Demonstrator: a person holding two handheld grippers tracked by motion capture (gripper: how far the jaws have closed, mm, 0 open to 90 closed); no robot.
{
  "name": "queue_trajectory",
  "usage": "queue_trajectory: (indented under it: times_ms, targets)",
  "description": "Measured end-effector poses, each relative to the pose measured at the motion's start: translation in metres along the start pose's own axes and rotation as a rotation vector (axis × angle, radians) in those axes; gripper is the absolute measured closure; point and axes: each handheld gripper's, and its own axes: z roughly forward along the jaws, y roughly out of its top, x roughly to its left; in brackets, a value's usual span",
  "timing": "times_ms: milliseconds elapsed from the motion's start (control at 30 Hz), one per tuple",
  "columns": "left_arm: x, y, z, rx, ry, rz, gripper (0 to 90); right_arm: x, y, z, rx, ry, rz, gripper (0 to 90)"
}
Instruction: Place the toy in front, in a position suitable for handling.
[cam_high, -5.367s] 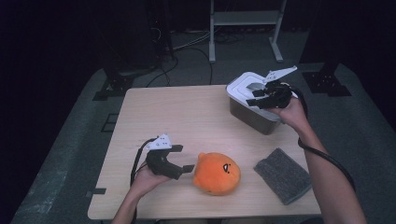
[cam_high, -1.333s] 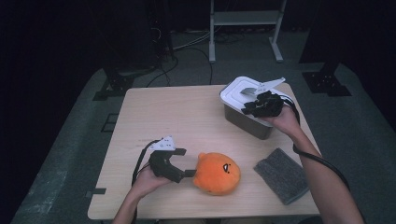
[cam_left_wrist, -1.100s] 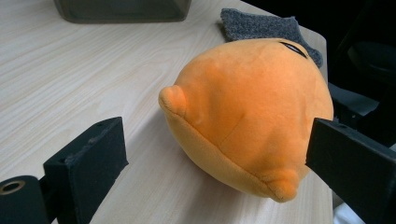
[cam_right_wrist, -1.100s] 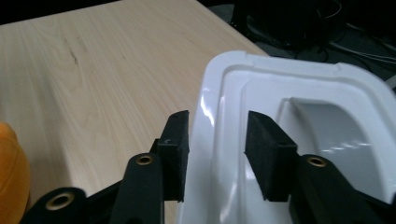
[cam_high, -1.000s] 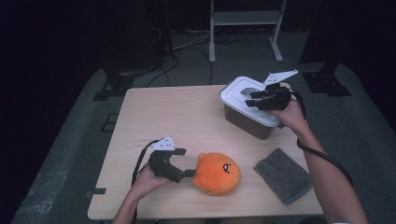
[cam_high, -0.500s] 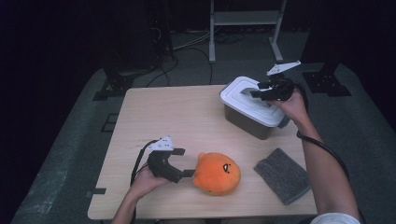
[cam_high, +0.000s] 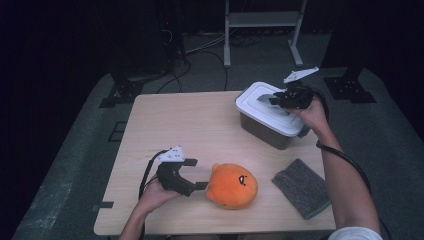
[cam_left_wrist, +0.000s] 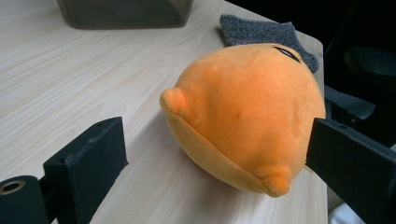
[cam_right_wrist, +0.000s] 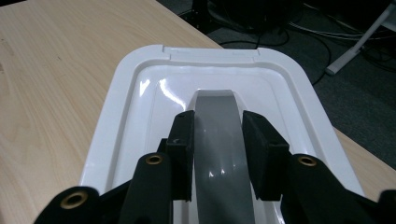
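A grey bin with a white lid (cam_high: 260, 107) stands at the table's far right. My right gripper (cam_high: 280, 98) rests on top of the lid. Its jaws have just been closing, and their pads now press both sides of the lid's grey handle (cam_right_wrist: 215, 112), which runs between them across the white lid (cam_right_wrist: 140, 93). Near the front edge lies an orange plush toy (cam_high: 232, 186). My left gripper (cam_high: 195, 175) stands open just left of it. In the left gripper view the plush (cam_left_wrist: 243, 112) sits between the wide jaws, untouched on the left side.
A folded grey cloth (cam_high: 301, 187) lies at the front right, also seen behind the plush as the grey cloth (cam_left_wrist: 261, 30). The wooden table (cam_high: 180, 125) has bare room across its left and middle. Dark floor, cables and a metal stand lie beyond it.
The right gripper has shifted a little across the lid and its jaws have narrowed onto the grey handle. The left gripper and the plush have stayed where they were.
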Motion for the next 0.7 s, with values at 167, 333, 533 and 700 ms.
queue_trajectory:
  times_ms: [167,333,533,700]
  targets:
    - [0.0,-0.001,-0.001,-0.005,0.005,-0.007,4.1,0.0,-0.001,-0.001,-0.003,0.024,0.013,65.5]
    - [0.001,0.0,0.0,-0.007,0.004,-0.002,4.1,0.005,-0.002,-0.002,-0.014,0.055,-0.003,65.7]
    - [0.001,0.001,0.0,-0.013,0.005,0.0,4.1,0.015,-0.002,-0.004,-0.011,0.103,-0.036,65.7]
    - [0.001,0.002,-0.001,-0.012,0.005,0.006,4.1,0.026,-0.001,-0.004,-0.015,0.133,-0.057,65.7]
